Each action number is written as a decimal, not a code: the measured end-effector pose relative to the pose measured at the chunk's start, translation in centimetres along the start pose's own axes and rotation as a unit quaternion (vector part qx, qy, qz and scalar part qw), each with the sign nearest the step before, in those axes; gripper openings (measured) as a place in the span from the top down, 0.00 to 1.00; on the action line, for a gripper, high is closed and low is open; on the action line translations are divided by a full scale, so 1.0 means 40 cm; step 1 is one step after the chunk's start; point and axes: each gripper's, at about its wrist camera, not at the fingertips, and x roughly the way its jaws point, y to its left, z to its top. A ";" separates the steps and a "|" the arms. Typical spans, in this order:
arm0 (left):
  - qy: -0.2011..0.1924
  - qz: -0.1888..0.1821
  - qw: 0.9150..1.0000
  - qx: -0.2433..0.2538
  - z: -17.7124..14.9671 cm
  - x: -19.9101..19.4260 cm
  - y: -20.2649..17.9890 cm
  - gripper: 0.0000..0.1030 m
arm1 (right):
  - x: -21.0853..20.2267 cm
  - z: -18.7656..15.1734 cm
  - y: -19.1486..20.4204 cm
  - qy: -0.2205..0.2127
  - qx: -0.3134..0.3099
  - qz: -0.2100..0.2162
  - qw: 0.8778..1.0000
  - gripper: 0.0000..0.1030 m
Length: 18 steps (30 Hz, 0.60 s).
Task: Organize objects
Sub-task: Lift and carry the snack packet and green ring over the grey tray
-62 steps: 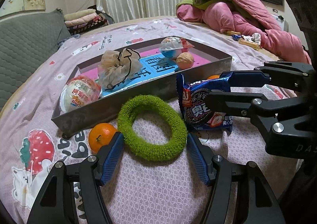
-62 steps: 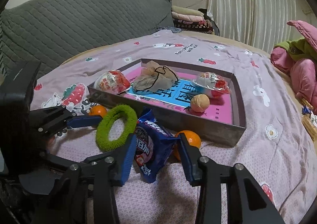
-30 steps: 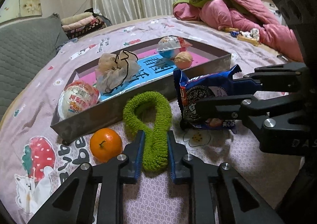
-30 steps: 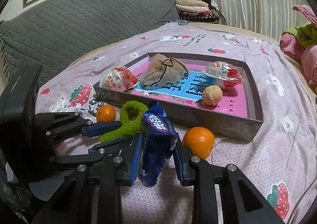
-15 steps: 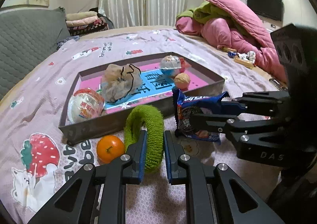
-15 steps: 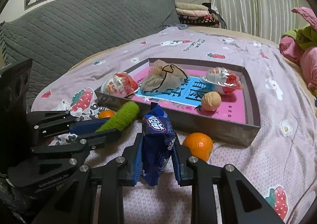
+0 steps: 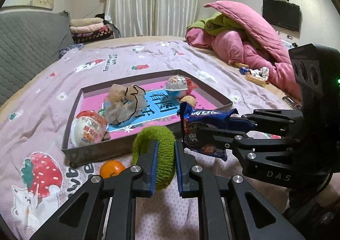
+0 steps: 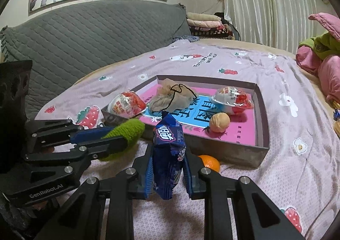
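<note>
Two black grippers (image 7: 165,161) (image 8: 167,173) work over the bed, each with a pair of blue-padded fingers. One shallow box (image 7: 223,99) sits on the sheet, and inside it I count four things — two foil-wrapped toy eggs (image 7: 89,128) (image 7: 179,84), one walnut (image 8: 219,122) and one crumpled drawstring pouch (image 7: 125,105). Outside the box there are two oranges (image 7: 111,168) (image 8: 209,162) — one near each end of its front wall. One fuzzy green ring (image 7: 156,135) and one blue cookie packet (image 8: 170,140) make up the rest, a single piece of each kind.
</note>
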 end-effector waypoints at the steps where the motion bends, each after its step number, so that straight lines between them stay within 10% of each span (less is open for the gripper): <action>1: -0.003 0.000 1.000 -0.002 0.001 0.000 0.002 0.86 | -0.002 0.001 0.000 -0.003 0.000 -0.002 1.000 0.76; 18: -0.032 -0.013 0.999 -0.040 0.035 -0.011 0.061 0.86 | -0.022 0.029 -0.002 -0.041 0.004 -0.002 0.999 0.76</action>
